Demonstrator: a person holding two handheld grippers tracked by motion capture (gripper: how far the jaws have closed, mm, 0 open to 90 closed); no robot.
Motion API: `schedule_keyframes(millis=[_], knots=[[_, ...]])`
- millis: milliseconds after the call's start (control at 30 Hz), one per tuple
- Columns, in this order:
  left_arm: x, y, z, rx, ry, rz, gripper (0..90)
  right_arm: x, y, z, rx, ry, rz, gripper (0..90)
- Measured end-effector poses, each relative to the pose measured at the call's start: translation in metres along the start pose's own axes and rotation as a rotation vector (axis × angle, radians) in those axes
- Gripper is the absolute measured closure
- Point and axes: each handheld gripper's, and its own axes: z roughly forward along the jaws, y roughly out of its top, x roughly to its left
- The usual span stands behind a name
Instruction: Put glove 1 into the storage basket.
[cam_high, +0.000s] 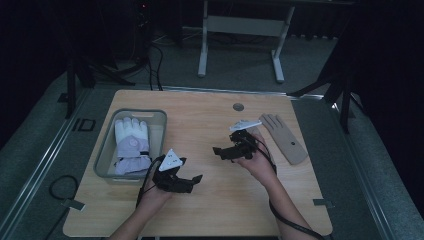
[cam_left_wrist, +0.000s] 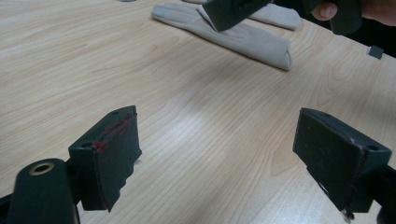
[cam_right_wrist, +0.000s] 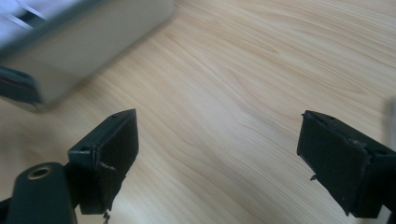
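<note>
With the white padded glove (cam_high: 131, 142) lying in the grey plastic bin (cam_high: 159, 119) at the left, both the left gripper (cam_high: 191, 181) and right gripper (cam_high: 223, 151) are being held spread and empty over the wooden table (cam_high: 210, 200), so the beige flat glove (cam_high: 285, 137) at the far right is judged as being next, calling for a reach.

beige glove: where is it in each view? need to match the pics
High view: the beige glove lies flat at the table's right edge, fingers pointing away, just beyond the right gripper.
Left gripper view: top centre, lying across the wood, partly behind the right gripper.
Right gripper view: not in it; this camera faces the clear bin instead.
Shared landmark: the light wooden tabletop, seen in all three.
</note>
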Motion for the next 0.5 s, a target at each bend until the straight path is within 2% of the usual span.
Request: schedule_keyframes(millis=[100, 267, 300, 333, 433, 500], knots=[[-0.001, -0.007, 0.003, -0.01, 0.0, -0.004, 14.8, -0.007, -0.013, -0.001, 0.024, 0.014, -0.016, 12.0], [-0.004, -0.018, 0.005, -0.027, -0.009, -0.005, 14.8, -0.02, -0.036, -0.007, 0.01, 0.0, -0.012, 12.6], [-0.004, -0.018, 0.005, -0.027, -0.009, -0.005, 14.8, -0.02, -0.036, -0.007, 0.01, 0.0, -0.012, 12.6], [-0.005, -0.022, 0.006, -0.03, -0.003, -0.005, 14.8, -0.024, -0.047, -0.01, 0.013, 0.008, -0.011, 10.9], [-0.005, -0.025, 0.007, -0.044, -0.005, -0.005, 14.7, -0.025, -0.055, -0.011, 0.021, 0.005, -0.019, 10.9], [-0.006, -0.029, 0.008, -0.043, -0.008, -0.001, 13.5, -0.027, -0.065, -0.014, 0.005, -0.012, -0.031, 13.2]])
